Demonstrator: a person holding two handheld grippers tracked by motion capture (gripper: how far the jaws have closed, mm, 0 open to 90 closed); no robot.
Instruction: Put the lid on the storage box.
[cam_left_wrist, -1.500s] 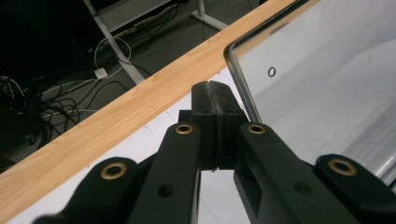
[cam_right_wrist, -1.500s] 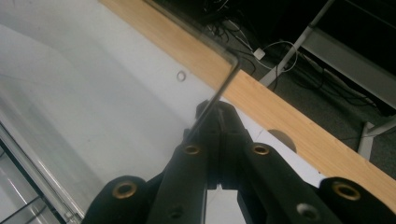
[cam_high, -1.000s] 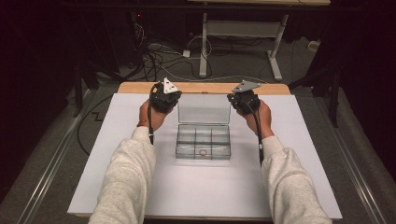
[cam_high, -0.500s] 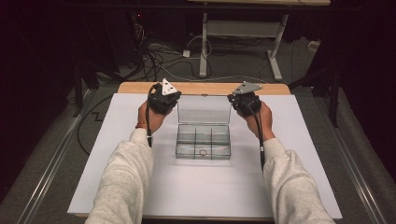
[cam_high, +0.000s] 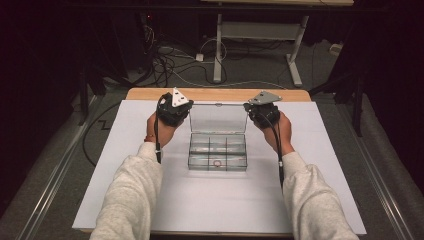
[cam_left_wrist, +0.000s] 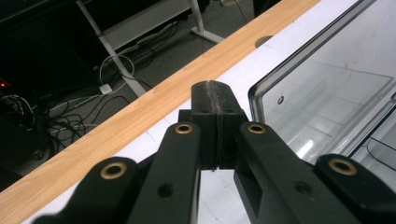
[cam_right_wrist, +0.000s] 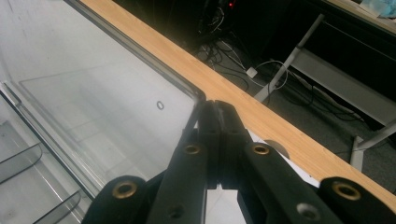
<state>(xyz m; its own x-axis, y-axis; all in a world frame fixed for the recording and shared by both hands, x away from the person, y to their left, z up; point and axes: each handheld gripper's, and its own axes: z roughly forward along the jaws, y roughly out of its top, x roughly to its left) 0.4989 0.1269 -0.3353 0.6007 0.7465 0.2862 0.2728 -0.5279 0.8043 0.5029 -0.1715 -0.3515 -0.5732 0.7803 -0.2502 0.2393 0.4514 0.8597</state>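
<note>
A clear plastic compartment box (cam_high: 217, 151) lies at the middle of the white table top, its lid (cam_high: 218, 118) standing open at the back. A small red ring (cam_high: 217, 163) rests in a front compartment. My left gripper (cam_high: 175, 110) is held at the lid's left upper corner, my right gripper (cam_high: 262, 114) at its right upper corner. In the left gripper view the jaws are shut (cam_left_wrist: 215, 95) with nothing between them, just left of the lid (cam_left_wrist: 327, 98). In the right gripper view the jaws are shut (cam_right_wrist: 217, 114) right beside the lid's corner (cam_right_wrist: 116, 93); whether they touch it I cannot tell.
The white sheet (cam_high: 220, 200) covers a wooden table whose far edge (cam_high: 220, 94) shows behind the box. Beyond it the floor holds cables (cam_high: 170, 60) and a white desk frame (cam_high: 260, 35). Grey sleeves reach in from the bottom.
</note>
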